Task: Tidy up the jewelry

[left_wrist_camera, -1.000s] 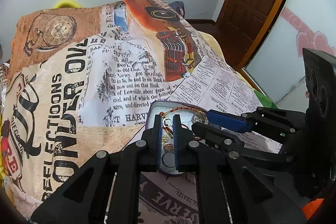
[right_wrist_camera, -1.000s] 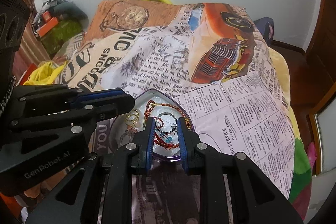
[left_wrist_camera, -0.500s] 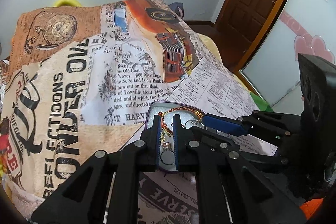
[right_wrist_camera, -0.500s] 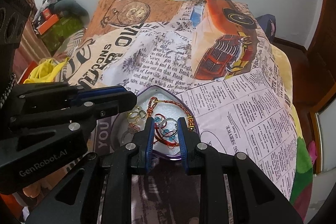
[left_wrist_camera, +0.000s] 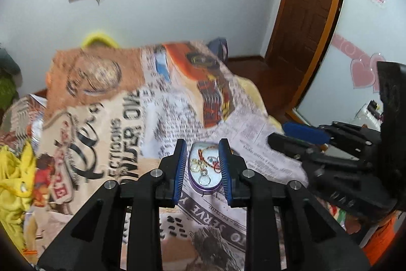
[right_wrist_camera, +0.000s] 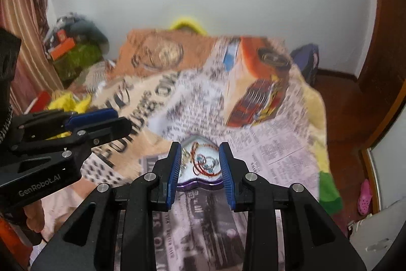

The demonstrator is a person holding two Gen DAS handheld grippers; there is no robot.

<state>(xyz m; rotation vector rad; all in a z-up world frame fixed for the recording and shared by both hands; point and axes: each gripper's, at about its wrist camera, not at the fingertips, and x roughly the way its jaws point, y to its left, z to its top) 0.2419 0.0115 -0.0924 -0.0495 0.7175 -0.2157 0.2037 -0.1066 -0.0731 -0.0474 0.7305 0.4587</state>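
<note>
A heart-shaped tin with a purple rim lies on the printed bedspread. In it are a red cord bracelet, gold pieces and a silver ring. My left gripper hovers above the tin with its jaws opening and nothing between the pads. In the right wrist view the same tin and red cord bracelet show between the blue pads of my right gripper. Its jaws are also opening and empty. Each gripper appears in the other's view, the right gripper and the left gripper.
The bed's edge drops to a wooden floor on the right, with a brown door beyond. Yellow cloth and clutter lie at the bed's left. A pink shoe sits on the floor. A hand holds the left gripper.
Both grippers rose and drew back from the tin, which now looks smaller. Their jaws have spread wider, and no jewelry came up with them.
</note>
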